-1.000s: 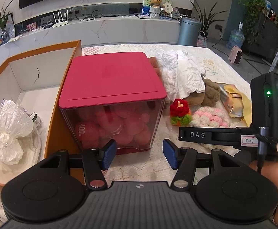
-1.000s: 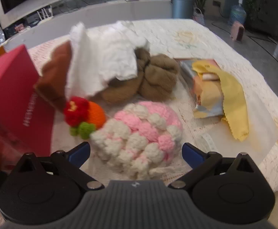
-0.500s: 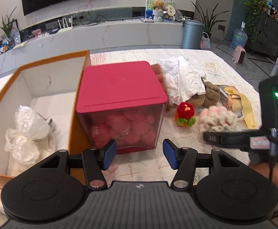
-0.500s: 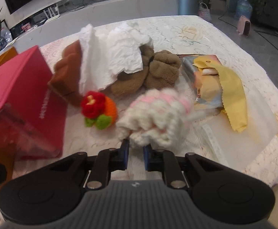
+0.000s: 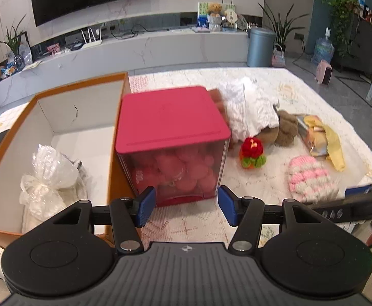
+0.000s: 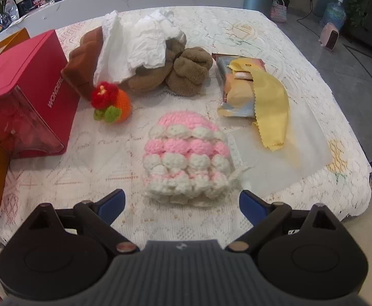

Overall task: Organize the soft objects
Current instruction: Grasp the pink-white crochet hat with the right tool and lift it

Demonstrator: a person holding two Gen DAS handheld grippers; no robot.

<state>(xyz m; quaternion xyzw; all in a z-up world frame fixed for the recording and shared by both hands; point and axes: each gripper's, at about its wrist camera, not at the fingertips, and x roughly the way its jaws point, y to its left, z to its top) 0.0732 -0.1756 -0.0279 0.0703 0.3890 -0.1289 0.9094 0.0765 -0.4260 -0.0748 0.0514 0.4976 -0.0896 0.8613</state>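
A pink and white knitted hat (image 6: 186, 155) lies flat on the lace tablecloth, just in front of my open, empty right gripper (image 6: 182, 205); it also shows in the left wrist view (image 5: 308, 178). A red, orange and green crochet toy (image 6: 110, 102) sits to its left, also seen by the left wrist (image 5: 252, 151). Brown plush pieces (image 6: 189, 70) lie under crumpled white paper (image 6: 137, 47). My left gripper (image 5: 184, 205) is open and empty, in front of a red-lidded clear box (image 5: 170, 140).
An orange-edged open carton (image 5: 58, 117) at the left holds a tied plastic bag (image 5: 45, 176). A snack packet (image 6: 239, 86) and a yellow cloth (image 6: 271, 109) lie at the right, beside a translucent sheet (image 6: 288, 158). The table edge runs along the right.
My right gripper was shut on the knitted hat, holding it up; now it is open and drawn back, and the hat lies flat on the table. The left gripper rose slightly.
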